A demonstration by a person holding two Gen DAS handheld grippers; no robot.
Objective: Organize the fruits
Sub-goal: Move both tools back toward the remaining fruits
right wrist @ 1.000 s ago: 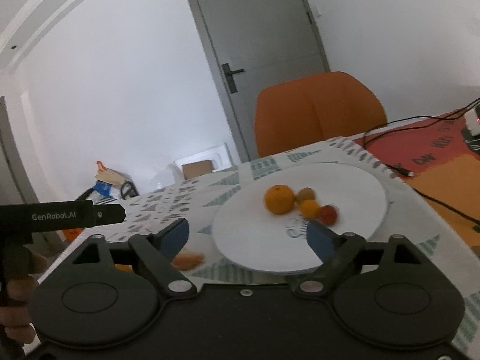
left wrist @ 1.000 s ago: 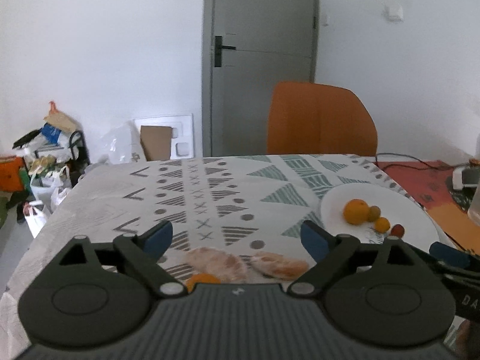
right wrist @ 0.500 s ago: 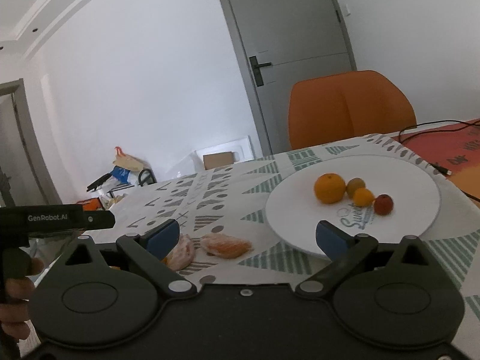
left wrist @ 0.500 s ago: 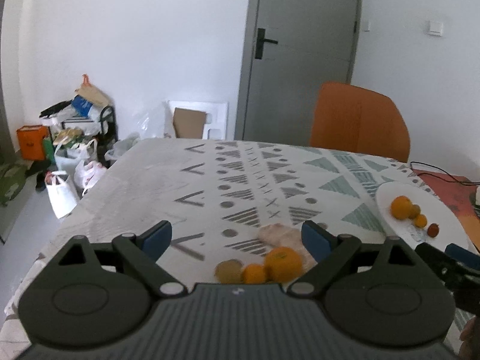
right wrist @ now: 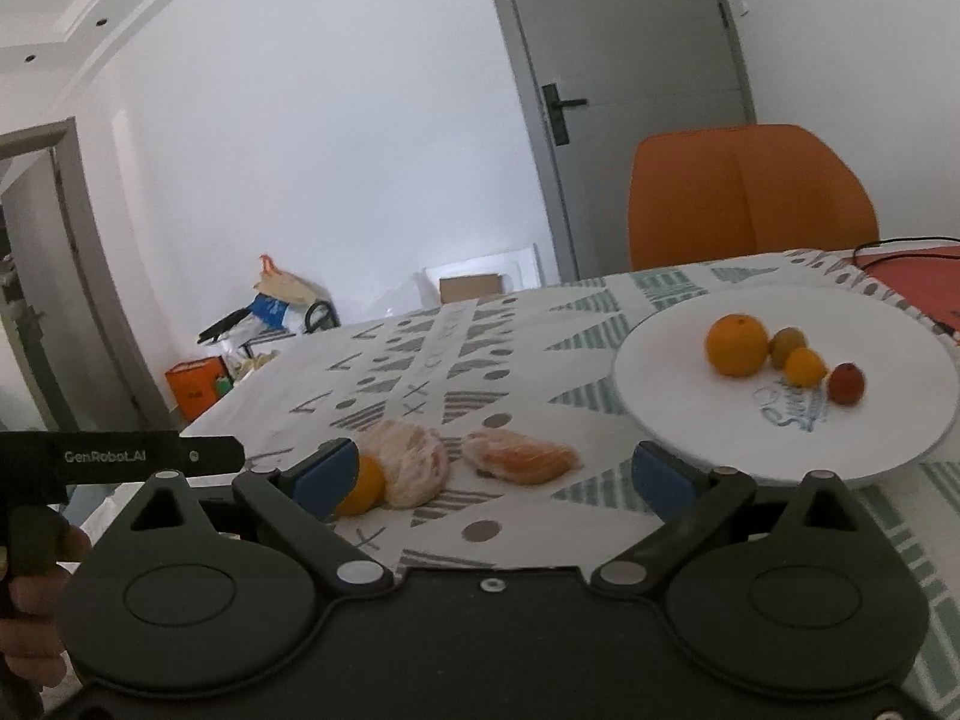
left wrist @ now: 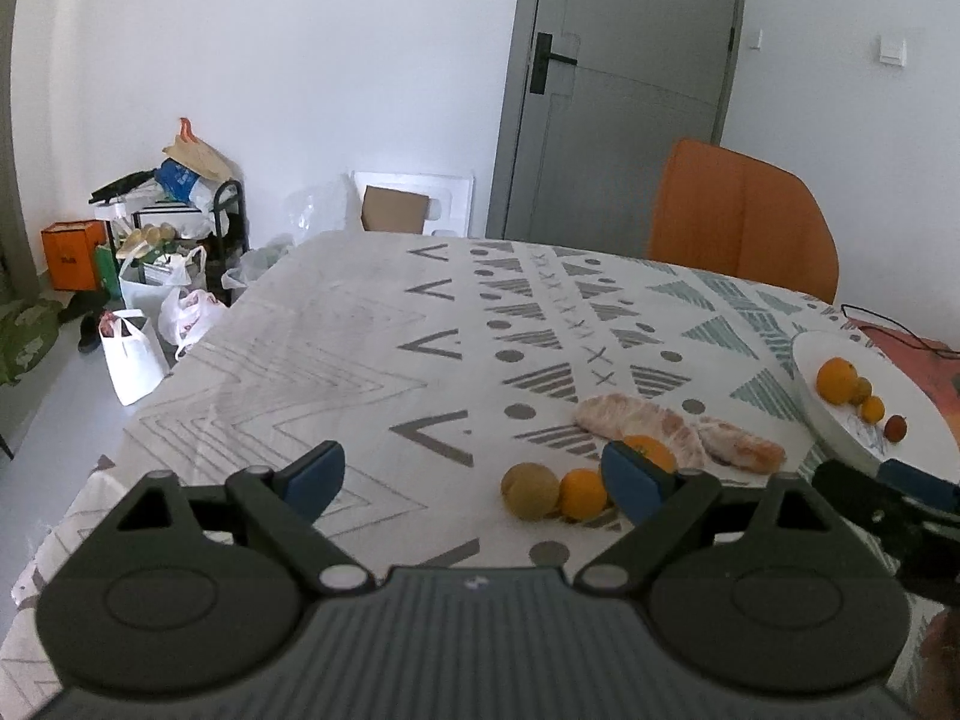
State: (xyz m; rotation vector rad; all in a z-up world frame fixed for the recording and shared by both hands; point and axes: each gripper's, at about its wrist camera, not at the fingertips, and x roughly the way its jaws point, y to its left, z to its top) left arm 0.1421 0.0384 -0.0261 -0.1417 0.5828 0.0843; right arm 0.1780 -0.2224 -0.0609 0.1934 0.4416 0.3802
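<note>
My left gripper [left wrist: 471,477] spread wide and empty, loose fruits [left wrist: 555,489] lower centre on the tablecloth [left wrist: 372,360], my right gripper [right wrist: 498,474] released too, plate [right wrist: 672,378] of fruit at right.

We see only the top of one orange [left wrist: 649,451] behind the left tongs' [left wrist: 474,473] right fingertip. In the right wrist view, an orange [right wrist: 365,486] is half covered by the right tongs' [right wrist: 503,474] left fingertip and a peeled piece [right wrist: 414,463]. The plate [left wrist: 924,414] by the tabletop's right edge is partly hidden by the other tool, and its print [right wrist: 795,408] is too blurred to read. The plate's near rim sits behind the right fingertip [right wrist: 663,480]. Floor bags [left wrist: 156,276] are too small to identify.
</note>
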